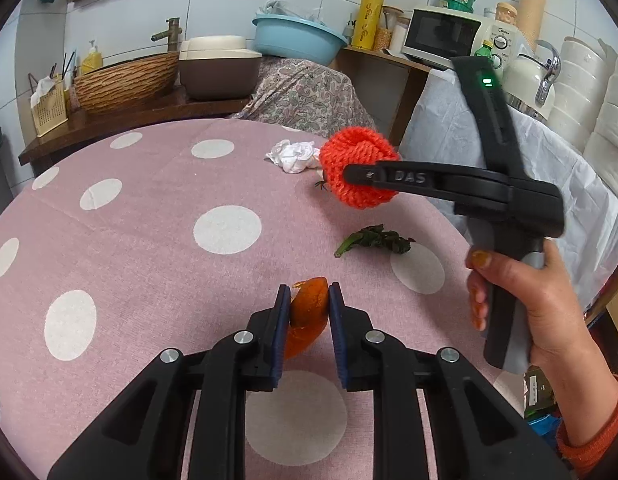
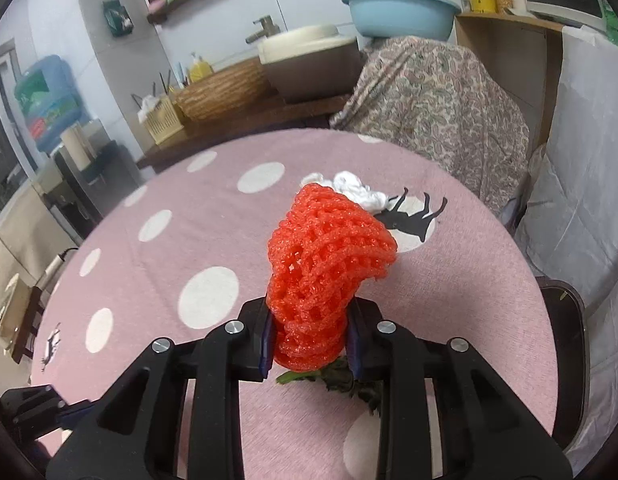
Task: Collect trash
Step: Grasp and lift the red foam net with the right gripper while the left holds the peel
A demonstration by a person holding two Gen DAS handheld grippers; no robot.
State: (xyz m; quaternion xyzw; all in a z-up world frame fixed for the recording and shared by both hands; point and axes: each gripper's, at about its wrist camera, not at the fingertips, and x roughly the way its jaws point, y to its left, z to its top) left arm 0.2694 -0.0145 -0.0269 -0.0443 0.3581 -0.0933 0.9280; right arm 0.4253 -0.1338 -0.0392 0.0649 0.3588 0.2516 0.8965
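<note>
My left gripper [image 1: 309,300] is shut on a piece of orange peel [image 1: 307,312] just above the pink dotted tablecloth [image 1: 149,240]. My right gripper [image 2: 309,336] is shut on a red foam fruit net [image 2: 329,264] and holds it above the table; it also shows in the left wrist view [image 1: 359,174], to the right and farther away. A wilted green leaf [image 1: 375,240] lies on the cloth between the grippers, and under the right gripper [image 2: 345,380]. A crumpled white tissue [image 1: 295,155] lies at the far side, partly hidden behind the net [image 2: 359,190].
A chair with a paisley cover [image 1: 309,96] stands beyond the table. A white-covered chair [image 1: 549,168] stands to the right. A counter with a woven basin [image 1: 125,80], a blue bowl [image 1: 297,38] and a microwave [image 1: 445,36] runs along the back wall.
</note>
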